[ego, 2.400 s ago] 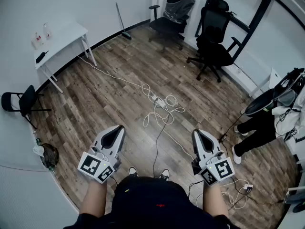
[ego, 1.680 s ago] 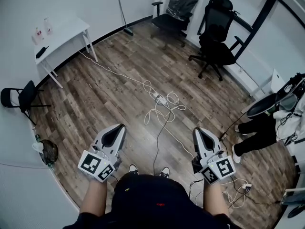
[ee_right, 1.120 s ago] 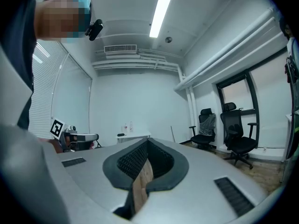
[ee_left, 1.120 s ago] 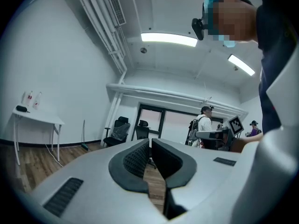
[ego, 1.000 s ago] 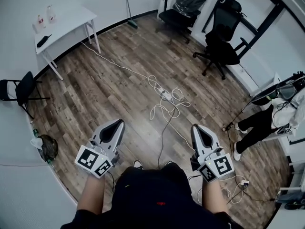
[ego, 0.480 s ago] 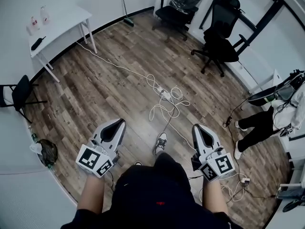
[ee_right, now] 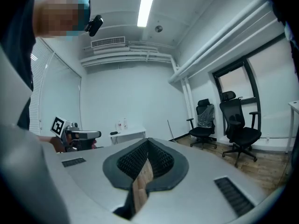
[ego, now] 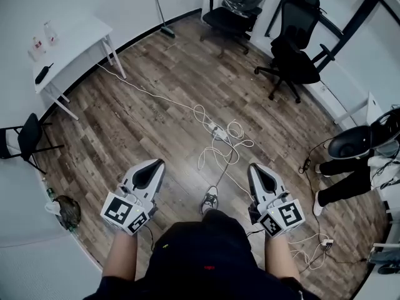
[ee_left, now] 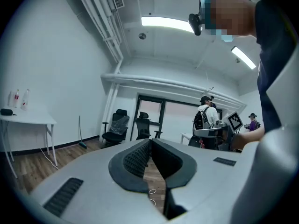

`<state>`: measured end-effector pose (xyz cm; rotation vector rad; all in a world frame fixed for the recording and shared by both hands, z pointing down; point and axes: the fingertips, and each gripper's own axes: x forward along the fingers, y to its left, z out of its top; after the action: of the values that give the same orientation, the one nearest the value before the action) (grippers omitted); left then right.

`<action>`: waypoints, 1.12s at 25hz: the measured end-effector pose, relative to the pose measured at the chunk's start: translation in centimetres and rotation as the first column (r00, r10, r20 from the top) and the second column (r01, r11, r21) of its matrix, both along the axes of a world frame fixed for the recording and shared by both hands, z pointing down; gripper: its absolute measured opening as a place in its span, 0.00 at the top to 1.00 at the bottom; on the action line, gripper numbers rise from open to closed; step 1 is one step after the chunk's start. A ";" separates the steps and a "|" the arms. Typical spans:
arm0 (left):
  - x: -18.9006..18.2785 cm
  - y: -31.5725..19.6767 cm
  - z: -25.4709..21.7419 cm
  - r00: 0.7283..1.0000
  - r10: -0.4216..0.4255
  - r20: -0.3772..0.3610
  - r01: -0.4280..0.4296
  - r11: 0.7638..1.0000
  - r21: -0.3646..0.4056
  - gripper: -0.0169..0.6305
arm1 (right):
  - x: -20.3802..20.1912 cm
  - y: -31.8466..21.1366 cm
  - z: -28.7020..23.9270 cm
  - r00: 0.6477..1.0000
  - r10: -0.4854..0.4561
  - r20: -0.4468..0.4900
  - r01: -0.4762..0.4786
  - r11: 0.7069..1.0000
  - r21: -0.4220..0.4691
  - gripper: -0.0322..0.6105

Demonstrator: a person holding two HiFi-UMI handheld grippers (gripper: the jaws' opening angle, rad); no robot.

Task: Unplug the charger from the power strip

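Note:
A white power strip (ego: 218, 132) lies on the wood floor ahead of me, with loops of white cable (ego: 215, 156) around it. At this distance I cannot make out the charger on it. In the head view my left gripper (ego: 156, 163) and my right gripper (ego: 252, 167) are held level at waist height, well short of the strip. Each is shut, with nothing between its pads. The left gripper view shows the left gripper (ee_left: 150, 142) with its jaws closed tip to tip. The right gripper (ee_right: 147, 141) looks the same in its own view.
A white table (ego: 62, 39) stands at the far left, with a black folding chair (ego: 25, 141) nearer. Two office chairs (ego: 294, 55) are at the back. A person (ego: 353, 167) stands at the right beside more cables (ego: 312, 249). My shoe (ego: 209, 200) is stepping forward.
I have walked forward towards the power strip, which now sits lower and nearer in the head view. Both grippers came along and stay shut.

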<state>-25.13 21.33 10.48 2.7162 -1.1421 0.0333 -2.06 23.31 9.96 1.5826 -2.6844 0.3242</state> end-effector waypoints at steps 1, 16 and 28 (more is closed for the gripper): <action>0.9 -1.4 -0.1 1.000 -0.001 0.001 0.001 1.000 -0.001 0.92 | 0.8 -1.3 0.3 1.000 -0.006 0.000 0.006 1.000 -0.008 0.92; 14.1 -18.9 0.7 0.997 0.049 0.052 -0.047 0.998 -0.043 0.92 | 13.7 -19.3 1.9 0.999 0.015 0.028 -0.015 1.000 -0.023 0.92; 16.7 -30.9 3.3 0.972 0.229 0.041 -0.225 0.970 -0.087 0.92 | 15.7 -26.9 4.0 0.982 0.188 0.012 -0.187 0.980 -0.072 0.92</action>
<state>-8.41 -9.53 13.75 2.7713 -0.8156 0.1788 13.59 -3.54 13.96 1.8237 -2.5104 0.4338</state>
